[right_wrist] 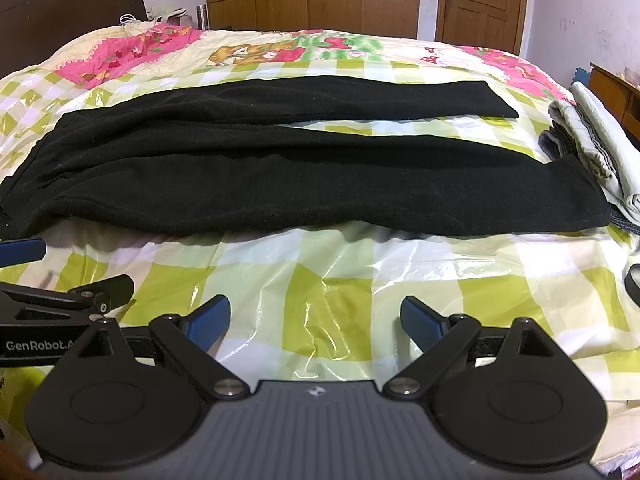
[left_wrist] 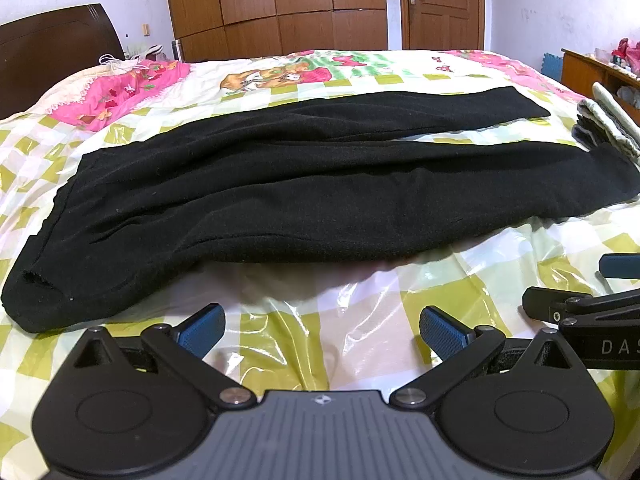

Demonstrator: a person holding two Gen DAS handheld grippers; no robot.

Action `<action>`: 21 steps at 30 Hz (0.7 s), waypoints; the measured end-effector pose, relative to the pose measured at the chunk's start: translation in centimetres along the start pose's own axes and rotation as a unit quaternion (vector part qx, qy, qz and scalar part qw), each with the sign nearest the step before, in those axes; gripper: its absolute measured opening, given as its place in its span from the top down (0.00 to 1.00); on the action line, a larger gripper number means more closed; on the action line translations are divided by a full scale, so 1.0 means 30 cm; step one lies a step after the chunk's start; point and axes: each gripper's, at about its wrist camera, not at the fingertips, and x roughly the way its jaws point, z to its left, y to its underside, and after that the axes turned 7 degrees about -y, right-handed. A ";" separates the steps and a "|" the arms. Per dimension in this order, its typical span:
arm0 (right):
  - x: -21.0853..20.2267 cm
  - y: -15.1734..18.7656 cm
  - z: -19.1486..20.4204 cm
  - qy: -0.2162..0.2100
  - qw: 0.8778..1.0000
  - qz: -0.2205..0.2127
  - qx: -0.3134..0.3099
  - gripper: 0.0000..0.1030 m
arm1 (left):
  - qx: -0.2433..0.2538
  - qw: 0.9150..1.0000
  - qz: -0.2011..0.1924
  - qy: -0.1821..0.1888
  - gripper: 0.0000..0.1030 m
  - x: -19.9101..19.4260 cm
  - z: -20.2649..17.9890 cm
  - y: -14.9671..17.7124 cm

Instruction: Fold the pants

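- Two tools over the bed: left tool (left_wrist: 322, 330) and right tool (right_wrist: 315, 322), both with blue-padded fingers spread wide, gripping nothing.
- Black fleece pants (left_wrist: 304, 196) lie flat across the glossy yellow-green checked plastic sheet (right_wrist: 332, 280), waistband left, legs splayed right.
- Folded pale cloth stack (right_wrist: 596, 140) just beside the nearer leg's cuff.
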 end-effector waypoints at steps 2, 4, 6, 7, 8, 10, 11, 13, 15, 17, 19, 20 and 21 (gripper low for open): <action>0.001 0.002 0.000 0.000 1.000 0.000 0.000 0.12 | 0.000 1.000 0.000 0.000 0.00 -0.001 -0.001 -0.001; 0.002 0.002 0.000 -0.001 1.000 0.000 0.000 0.12 | 0.001 1.000 0.000 -0.001 0.00 -0.001 -0.001 0.000; 0.002 0.004 0.001 0.000 1.000 0.001 0.000 0.12 | 0.002 1.000 0.001 -0.001 0.00 -0.002 0.000 -0.001; 0.003 0.005 0.002 -0.001 1.000 0.001 -0.001 0.12 | 0.002 1.000 0.001 0.000 0.00 -0.002 0.001 -0.001; 0.004 0.006 0.003 -0.001 1.000 0.001 -0.001 0.12 | 0.001 1.000 0.001 0.000 0.00 -0.002 -0.001 -0.002; 0.005 0.005 0.003 -0.001 1.000 0.002 -0.001 0.12 | 0.002 1.000 0.001 -0.001 0.00 -0.002 -0.001 -0.002; 0.005 0.006 0.003 -0.001 1.000 0.002 -0.001 0.12 | 0.002 1.000 0.001 -0.001 0.00 -0.003 -0.001 -0.002; 0.005 0.006 0.003 -0.001 1.000 0.002 -0.001 0.12 | 0.003 1.000 0.001 -0.002 0.00 -0.003 -0.002 -0.003; 0.005 0.006 0.003 0.000 1.000 0.002 -0.001 0.12 | 0.003 1.000 0.001 -0.002 0.00 -0.003 -0.003 -0.003; 0.005 0.006 0.003 -0.001 1.000 0.002 -0.001 0.12 | 0.003 1.000 0.001 -0.002 0.00 -0.003 -0.005 -0.004; 0.005 0.006 0.003 0.000 1.000 0.002 -0.001 0.12 | 0.004 1.000 0.001 -0.003 0.00 -0.004 -0.005 -0.004; 0.005 0.006 0.004 -0.001 1.000 0.002 -0.001 0.12 | 0.004 1.000 0.001 -0.003 0.00 -0.003 -0.005 -0.003; 0.005 0.006 0.003 0.000 1.000 0.002 -0.001 0.12 | 0.004 1.000 0.001 -0.003 0.00 -0.003 -0.005 -0.004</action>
